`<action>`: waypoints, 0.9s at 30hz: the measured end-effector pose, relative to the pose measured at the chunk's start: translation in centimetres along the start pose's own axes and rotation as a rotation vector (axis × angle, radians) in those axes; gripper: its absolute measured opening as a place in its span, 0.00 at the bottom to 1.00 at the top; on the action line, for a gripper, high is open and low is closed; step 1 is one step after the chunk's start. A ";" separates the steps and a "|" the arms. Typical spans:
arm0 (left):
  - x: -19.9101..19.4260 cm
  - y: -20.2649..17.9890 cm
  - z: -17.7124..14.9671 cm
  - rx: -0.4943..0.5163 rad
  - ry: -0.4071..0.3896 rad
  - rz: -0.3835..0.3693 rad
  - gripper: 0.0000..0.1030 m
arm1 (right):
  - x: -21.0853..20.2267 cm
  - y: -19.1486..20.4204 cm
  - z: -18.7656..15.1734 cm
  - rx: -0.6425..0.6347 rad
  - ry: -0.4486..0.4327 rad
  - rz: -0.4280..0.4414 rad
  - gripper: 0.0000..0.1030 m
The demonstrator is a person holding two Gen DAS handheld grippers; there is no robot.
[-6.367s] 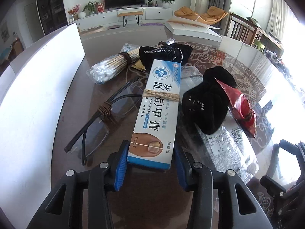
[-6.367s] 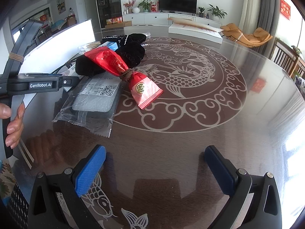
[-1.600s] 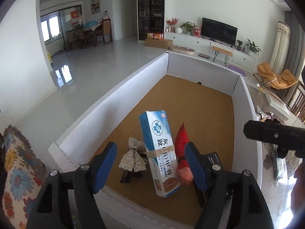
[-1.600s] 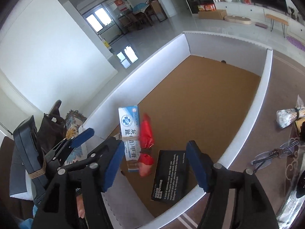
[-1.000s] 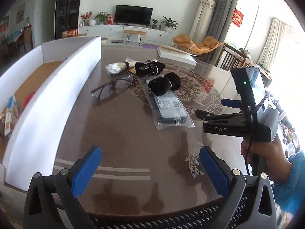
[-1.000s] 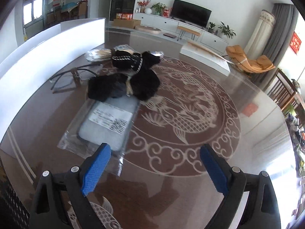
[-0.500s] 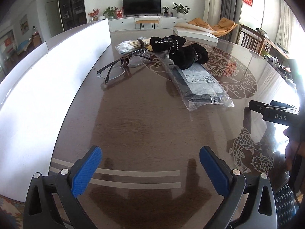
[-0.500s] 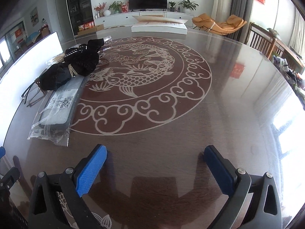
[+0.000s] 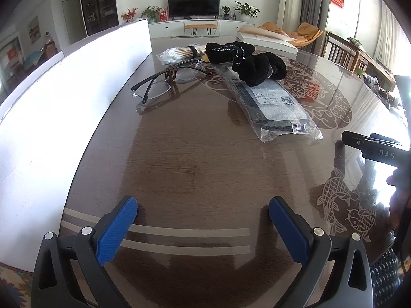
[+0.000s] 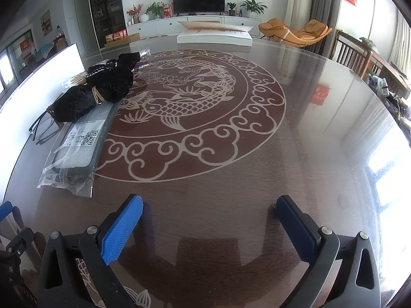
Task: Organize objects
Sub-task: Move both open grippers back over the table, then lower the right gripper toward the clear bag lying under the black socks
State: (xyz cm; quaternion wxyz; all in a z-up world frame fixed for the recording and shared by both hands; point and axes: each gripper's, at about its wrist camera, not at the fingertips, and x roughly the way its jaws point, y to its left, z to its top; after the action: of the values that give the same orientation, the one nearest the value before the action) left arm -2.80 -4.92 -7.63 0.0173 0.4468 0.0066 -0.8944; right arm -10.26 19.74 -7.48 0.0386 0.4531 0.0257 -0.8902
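Observation:
My left gripper [image 9: 203,206] is open and empty above the near edge of the round table. Ahead of it lie a clear bag holding a grey flat item [image 9: 272,102], a black plush bundle [image 9: 259,68] on the bag's far end, a second black bundle [image 9: 228,51], a pair of glasses [image 9: 164,84] tied with cord and a bag of thin sticks [image 9: 178,52]. My right gripper [image 10: 209,205] is open and empty over bare table. The bag [image 10: 77,143] and the black bundles [image 10: 102,89] lie far to its left.
The white box wall [image 9: 51,107] runs along the table's left side. The right gripper's body [image 9: 377,148] and the hand holding it show at the right edge of the left wrist view. A flat white package [image 10: 214,36] lies at the table's far edge.
Both grippers left the box, where the ointment carton and red packet lie, and came back over the table. In the last half second the left view has crept slightly closer to the objects.

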 end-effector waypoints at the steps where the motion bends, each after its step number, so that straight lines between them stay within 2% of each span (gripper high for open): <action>1: 0.0 0.0 0.0 0.000 0.001 -0.001 1.00 | 0.0 0.0 0.0 0.000 0.000 0.000 1.00; 17: 0.1 -0.1 0.3 0.004 0.019 -0.001 1.00 | 0.0 0.0 0.0 0.000 0.000 0.000 1.00; 21: 0.8 0.1 1.3 0.015 0.051 -0.010 1.00 | 0.0 0.0 0.0 0.000 -0.001 -0.003 1.00; 27: 2.2 1.7 3.1 -0.029 0.077 0.022 1.00 | -0.1 0.1 -0.1 0.001 -0.002 -0.004 1.00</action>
State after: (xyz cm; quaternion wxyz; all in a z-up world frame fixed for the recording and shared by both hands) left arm -6.53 -6.72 -7.48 0.0335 0.4809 0.0155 -0.8760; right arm -10.12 19.70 -7.46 0.0366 0.4523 0.0260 -0.8908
